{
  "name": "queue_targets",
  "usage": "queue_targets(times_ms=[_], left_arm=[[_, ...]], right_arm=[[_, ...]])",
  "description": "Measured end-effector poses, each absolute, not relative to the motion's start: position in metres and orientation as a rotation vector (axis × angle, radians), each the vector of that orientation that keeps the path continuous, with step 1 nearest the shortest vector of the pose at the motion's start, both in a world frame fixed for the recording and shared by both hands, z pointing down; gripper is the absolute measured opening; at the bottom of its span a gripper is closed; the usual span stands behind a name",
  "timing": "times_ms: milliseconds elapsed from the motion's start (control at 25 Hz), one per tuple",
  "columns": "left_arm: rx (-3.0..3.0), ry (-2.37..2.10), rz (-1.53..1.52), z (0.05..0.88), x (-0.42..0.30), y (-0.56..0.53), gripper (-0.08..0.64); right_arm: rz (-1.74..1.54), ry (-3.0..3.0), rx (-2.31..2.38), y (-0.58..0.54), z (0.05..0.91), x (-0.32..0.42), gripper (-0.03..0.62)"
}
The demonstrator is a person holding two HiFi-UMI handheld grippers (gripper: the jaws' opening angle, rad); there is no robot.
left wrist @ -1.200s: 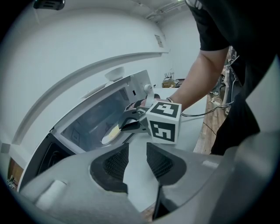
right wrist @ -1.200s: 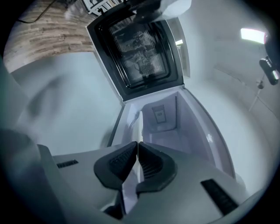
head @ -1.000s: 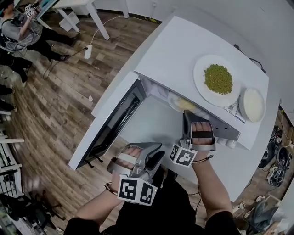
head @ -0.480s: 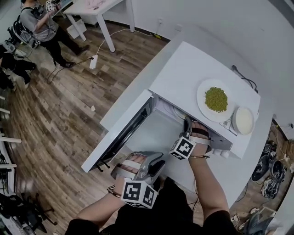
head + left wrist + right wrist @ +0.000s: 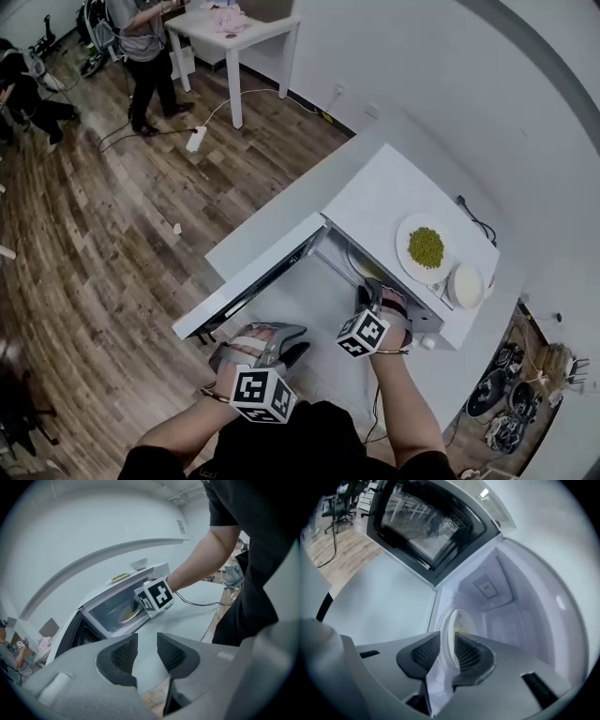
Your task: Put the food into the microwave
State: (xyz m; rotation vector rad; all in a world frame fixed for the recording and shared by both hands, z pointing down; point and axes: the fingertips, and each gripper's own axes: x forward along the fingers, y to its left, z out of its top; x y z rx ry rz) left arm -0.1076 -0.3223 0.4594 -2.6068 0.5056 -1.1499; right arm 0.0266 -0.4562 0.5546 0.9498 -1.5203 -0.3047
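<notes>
Over at the left, the left gripper (image 5: 296,349) is held back above the near edge of the bench (image 5: 305,202). Its jaws are parted by a narrow gap and nothing is caught between them. Just beside it, the microwave door (image 5: 246,283) is swung wide open to the left.

On to the middle: the right gripper (image 5: 367,292) is pushed into the mouth of the microwave (image 5: 384,192), and its jaws have just been opening. The near rim of the plate of yellowish food (image 5: 459,619) is seen between the pads, but they are not pressed on it. The plate is set on the cavity floor, toward its front edge, so the release is judged to be the step in hand.

Further right, a plate of green peas (image 5: 427,248) and a bowl of rice (image 5: 466,284) are left on the microwave's top at its right end, the bowl by the corner.

Next, the right gripper is to be drawn straight back, clear of the rim, without the plate being dragged. After that, those two dishes are likely to be fetched.
</notes>
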Motion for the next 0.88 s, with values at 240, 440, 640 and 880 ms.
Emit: queue_targets(times_ms=[240,440,640,880], left_arm=[[-2.592,0.605,-1.114,0.445,-0.104,-0.307,0.124],[-2.574,0.683,-1.028,0.417,-0.075,-0.276,0.101],[-2.557,0.754,-0.951,0.386,-0.037,-0.227,0.083],[-2.677,0.764,-0.830,0.354,0.018,-0.146,0.067]], right_arm=[[-0.288,-1.782,0.960,-0.389,0.500,-0.010,0.102],[-0.167,-2.084,1.058,-0.305,0.442,-0.006,0.088],[-0.196,-2.210,1.137,-0.231,0.389,0.033,0.081],[-0.163,-2.363,1.217,-0.139,0.347,0.071,0.070]])
